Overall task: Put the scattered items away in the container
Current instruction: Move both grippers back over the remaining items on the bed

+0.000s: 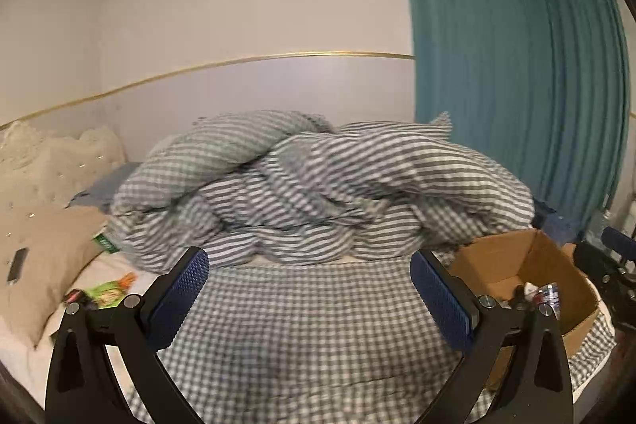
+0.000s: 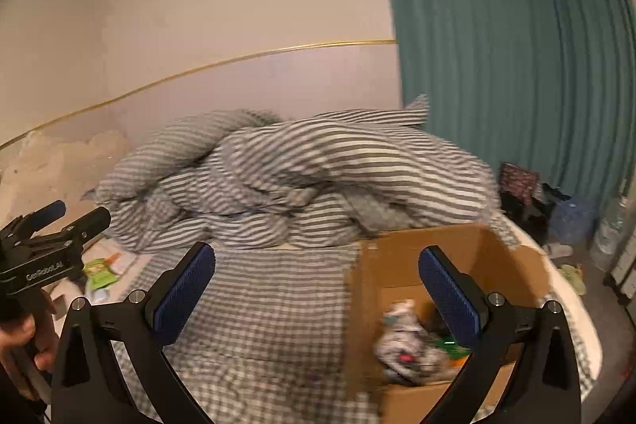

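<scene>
The jaws of the left gripper (image 1: 310, 289) are spread wide and nothing is held between them; only the checked bed sheet (image 1: 302, 324) is seen in the gap. The jaws of the right gripper (image 2: 318, 289) are likewise released and empty, held above the near edge of the bed with the right finger over the cardboard box (image 2: 401, 265). Both grippers are pointed towards the far wall, roughly level.

In the right wrist view the left gripper (image 2: 67, 221) is seen from the side at the far left, gripped by a hand (image 2: 24, 340) at its handle; its jaws are seen parted there too. In the left wrist view part of the right gripper (image 1: 608, 261) is seen at the right edge, beyond the box (image 1: 512, 257).

The box stands open on the right side of the bed, just in front of the heaped striped duvet (image 1: 318, 185). A crumpled pale wrapper (image 2: 405, 340) and something green (image 2: 449, 344) are seen inside it, blurred. Only the left wrist view shows the left side of the bed clearly: a green packet (image 1: 105, 295) lies on the mattress near a beige pillow (image 1: 47, 265), well apart from the box, and a dark flat object (image 1: 18, 265) rests on that pillow.
</scene>
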Demonstrator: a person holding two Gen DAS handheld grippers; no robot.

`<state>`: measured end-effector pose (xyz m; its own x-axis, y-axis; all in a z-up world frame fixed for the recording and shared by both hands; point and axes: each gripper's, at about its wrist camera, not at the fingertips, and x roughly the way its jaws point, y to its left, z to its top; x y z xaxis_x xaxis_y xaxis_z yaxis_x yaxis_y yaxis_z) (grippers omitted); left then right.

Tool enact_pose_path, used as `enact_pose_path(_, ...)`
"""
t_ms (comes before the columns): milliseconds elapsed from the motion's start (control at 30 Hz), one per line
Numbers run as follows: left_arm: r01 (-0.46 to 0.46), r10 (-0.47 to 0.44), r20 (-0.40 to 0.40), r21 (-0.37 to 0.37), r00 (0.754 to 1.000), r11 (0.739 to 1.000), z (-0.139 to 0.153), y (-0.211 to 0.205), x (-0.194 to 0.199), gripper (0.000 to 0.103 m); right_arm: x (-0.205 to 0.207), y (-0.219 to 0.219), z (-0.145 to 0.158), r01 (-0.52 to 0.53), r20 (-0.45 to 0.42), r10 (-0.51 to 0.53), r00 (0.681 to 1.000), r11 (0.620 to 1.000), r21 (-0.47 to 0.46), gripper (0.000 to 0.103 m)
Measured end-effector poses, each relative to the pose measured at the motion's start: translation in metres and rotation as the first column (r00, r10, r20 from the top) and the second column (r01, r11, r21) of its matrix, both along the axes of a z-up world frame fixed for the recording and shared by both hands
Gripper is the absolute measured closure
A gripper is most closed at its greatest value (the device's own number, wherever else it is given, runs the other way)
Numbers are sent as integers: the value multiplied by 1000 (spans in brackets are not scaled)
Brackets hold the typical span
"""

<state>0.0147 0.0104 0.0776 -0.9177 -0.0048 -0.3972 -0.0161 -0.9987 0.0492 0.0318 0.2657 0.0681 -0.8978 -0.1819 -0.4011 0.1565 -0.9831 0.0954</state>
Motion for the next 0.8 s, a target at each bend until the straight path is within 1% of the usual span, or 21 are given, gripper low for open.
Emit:
enact_pose_path(100, -47, 46, 6, 4, 999, 999, 3, -26, 8, 0, -4, -32, -1, -41, 2, 41, 999, 999, 32, 0)
enact_pose_path(200, -89, 88, 9, 12, 996, 996, 5, -51, 19, 0, -7, -61, 0, -83, 7, 82, 997, 996, 28, 0)
enact_pose_path(300, -112, 112, 13, 18, 994, 994, 3, -67, 28, 0, -7, -82, 1, -99, 10, 98, 995, 994, 37, 0)
enact_pose_path(400, -135, 135, 21, 10, 991, 991, 1, -79, 32, 0, -2, -96, 6, -113, 12, 113, 994, 993, 42, 0)
enact_pose_path(567, -149, 148, 42, 14, 988, 989, -1, -92, 35, 0, 1, -106, 11, -111, 2, 112, 994, 991, 75, 0)
enact_pose_path(667, -147, 146, 42, 34, 988, 988, -5, -93, 34, 0, -1, -105, 10, -93, -5, 94, 996, 992, 88, 0)
enact_pose_path(800, -149, 143, 77, 75, 987, 986, -17, -93, 29, 0, -7, -97, 2, -80, 23, 78, 997, 993, 91, 0)
